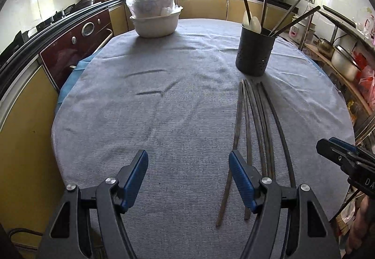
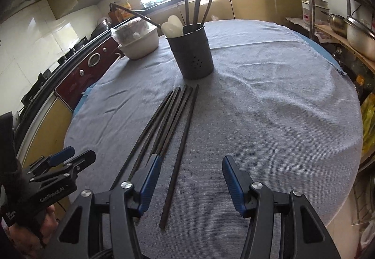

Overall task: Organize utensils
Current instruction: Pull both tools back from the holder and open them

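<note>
Between our right gripper's (image 2: 191, 173) parted, empty jaws lies one chopstick (image 2: 179, 158); our left gripper (image 1: 188, 171), likewise open and empty, hovers beside the other chopsticks (image 1: 257, 123).

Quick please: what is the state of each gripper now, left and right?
Left gripper: open, holding nothing.
Right gripper: open, holding nothing; one dark chopstick lies on the cloth between its jaws, ungripped.
</note>
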The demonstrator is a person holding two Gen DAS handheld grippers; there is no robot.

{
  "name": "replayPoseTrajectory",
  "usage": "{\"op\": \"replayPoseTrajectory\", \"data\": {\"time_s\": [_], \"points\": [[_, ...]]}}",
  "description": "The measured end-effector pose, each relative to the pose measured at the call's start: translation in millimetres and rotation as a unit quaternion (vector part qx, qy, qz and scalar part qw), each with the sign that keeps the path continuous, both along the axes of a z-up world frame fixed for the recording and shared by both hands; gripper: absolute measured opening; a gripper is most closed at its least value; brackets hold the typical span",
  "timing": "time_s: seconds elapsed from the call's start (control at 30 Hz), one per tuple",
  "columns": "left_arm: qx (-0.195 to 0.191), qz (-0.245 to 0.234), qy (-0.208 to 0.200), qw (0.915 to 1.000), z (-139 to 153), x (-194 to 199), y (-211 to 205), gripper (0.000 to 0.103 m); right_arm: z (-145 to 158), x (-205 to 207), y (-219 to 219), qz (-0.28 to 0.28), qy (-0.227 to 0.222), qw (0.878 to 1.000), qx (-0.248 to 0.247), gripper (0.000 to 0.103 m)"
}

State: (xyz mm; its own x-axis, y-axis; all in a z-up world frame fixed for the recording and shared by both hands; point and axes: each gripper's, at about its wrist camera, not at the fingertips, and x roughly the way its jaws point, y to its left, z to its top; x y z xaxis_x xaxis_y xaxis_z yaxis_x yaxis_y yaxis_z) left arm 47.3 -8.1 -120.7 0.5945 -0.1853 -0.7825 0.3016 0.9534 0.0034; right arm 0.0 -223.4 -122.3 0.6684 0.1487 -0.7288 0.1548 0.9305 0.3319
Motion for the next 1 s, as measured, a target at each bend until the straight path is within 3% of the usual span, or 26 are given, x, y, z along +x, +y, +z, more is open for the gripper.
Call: {"op": "replayPoseTrajectory", "data": {"time_s": [1.0], "points": [[0.016, 0.002, 0.021, 0.9997, -17.5, 7.6, -0.2, 0.072, -16.9, 9.9, 3.9, 0.006, 0.029, 0.999, 0.018, 0.057]]}}
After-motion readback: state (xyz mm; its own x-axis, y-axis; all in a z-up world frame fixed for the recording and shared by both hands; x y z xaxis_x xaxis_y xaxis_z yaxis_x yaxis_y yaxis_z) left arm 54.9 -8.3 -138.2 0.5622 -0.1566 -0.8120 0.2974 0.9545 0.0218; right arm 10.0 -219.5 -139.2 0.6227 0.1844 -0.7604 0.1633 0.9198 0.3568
